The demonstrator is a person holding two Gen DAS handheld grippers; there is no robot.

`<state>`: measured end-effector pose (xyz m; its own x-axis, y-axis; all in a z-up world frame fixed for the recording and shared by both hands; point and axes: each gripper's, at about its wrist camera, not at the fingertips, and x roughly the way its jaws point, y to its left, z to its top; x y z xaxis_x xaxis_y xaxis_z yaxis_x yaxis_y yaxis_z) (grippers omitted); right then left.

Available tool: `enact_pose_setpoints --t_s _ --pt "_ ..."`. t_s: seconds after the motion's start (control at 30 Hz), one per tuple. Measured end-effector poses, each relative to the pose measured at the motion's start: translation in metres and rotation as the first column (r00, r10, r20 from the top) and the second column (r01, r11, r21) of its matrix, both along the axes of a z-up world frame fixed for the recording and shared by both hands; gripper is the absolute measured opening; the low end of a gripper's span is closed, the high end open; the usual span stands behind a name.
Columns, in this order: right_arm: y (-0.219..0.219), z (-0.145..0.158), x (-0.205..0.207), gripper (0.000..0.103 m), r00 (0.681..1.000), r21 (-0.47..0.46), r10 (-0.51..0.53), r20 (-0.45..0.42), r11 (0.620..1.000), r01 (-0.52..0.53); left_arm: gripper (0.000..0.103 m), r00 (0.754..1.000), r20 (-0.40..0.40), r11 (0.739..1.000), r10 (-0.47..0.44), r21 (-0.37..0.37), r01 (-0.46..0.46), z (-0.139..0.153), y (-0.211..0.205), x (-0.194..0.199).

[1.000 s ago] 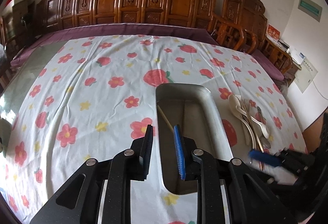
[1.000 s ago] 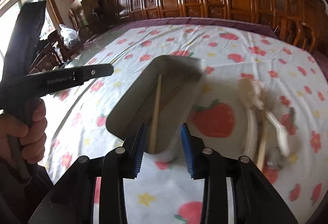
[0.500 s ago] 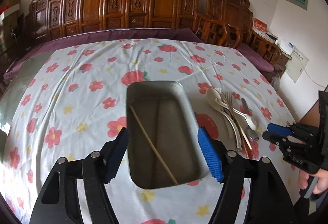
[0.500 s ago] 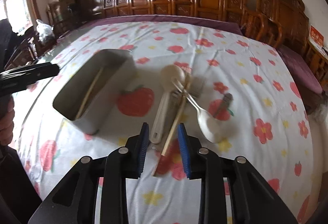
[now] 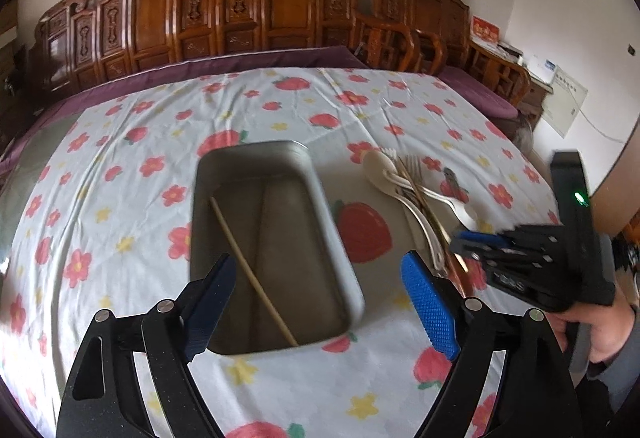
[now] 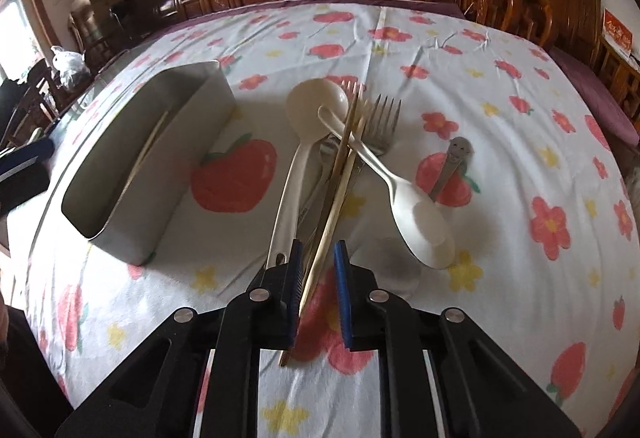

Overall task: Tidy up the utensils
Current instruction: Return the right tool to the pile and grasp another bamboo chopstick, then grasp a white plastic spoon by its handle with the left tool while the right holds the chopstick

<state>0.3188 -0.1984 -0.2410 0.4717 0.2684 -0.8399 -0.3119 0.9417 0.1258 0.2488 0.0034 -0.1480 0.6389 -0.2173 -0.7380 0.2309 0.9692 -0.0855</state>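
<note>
A metal tray [image 5: 320, 193] lies on the flowered cloth with one chopstick [image 5: 252, 270] in it. My left gripper [image 5: 316, 266] hovers over the tray's near end, empty, its jaws wide and still opening. To the tray's right is a pile of utensils: a big white spoon [image 6: 316, 101], a smaller white spoon [image 6: 420, 222], a fork [image 6: 384, 121] and two chopsticks [image 6: 340, 173]. My right gripper [image 6: 318, 250] is low over the pile's near end, jaws closing with the chopstick ends between them; a gap still shows at the right pad.
A metal handle with a smiley face [image 6: 456, 157] lies apart, right of the pile. Carved wooden chairs [image 5: 280, 9] line the table's far edge. The right gripper [image 5: 464, 242] and the person's hand [image 5: 600, 322] holding it show at the right of the left wrist view.
The left jaws spread from nearly shut to wide. The right gripper swung from over the tray to the utensil pile, came down, and its jaws narrowed around the chopstick ends.
</note>
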Motion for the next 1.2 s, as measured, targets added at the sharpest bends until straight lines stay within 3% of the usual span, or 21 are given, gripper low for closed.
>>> enact_pose_setpoints --t_s 0.37,0.57,1.0,1.2 --pt "-0.005 -0.009 0.017 0.017 0.996 0.050 -0.056 -0.065 0.997 0.059 0.081 0.998 -0.020 0.998 -0.055 0.014 0.055 -0.009 -0.021 -0.008" --pt "-0.008 -0.009 0.019 0.009 0.993 0.081 -0.069 -0.095 0.994 0.077 0.081 0.998 -0.028 0.998 -0.063 0.013 0.064 -0.011 -0.024 -0.010" --pt "-0.025 0.032 -0.013 0.006 0.997 0.027 -0.075 0.002 0.997 0.075 0.081 0.998 -0.025 0.998 -0.066 0.020 0.066 -0.012 -0.028 -0.013" --pt "-0.045 0.045 -0.032 0.006 0.998 0.071 -0.066 0.021 0.995 0.065 0.081 0.998 -0.024 0.998 -0.062 0.010 0.062 -0.008 -0.036 -0.021"
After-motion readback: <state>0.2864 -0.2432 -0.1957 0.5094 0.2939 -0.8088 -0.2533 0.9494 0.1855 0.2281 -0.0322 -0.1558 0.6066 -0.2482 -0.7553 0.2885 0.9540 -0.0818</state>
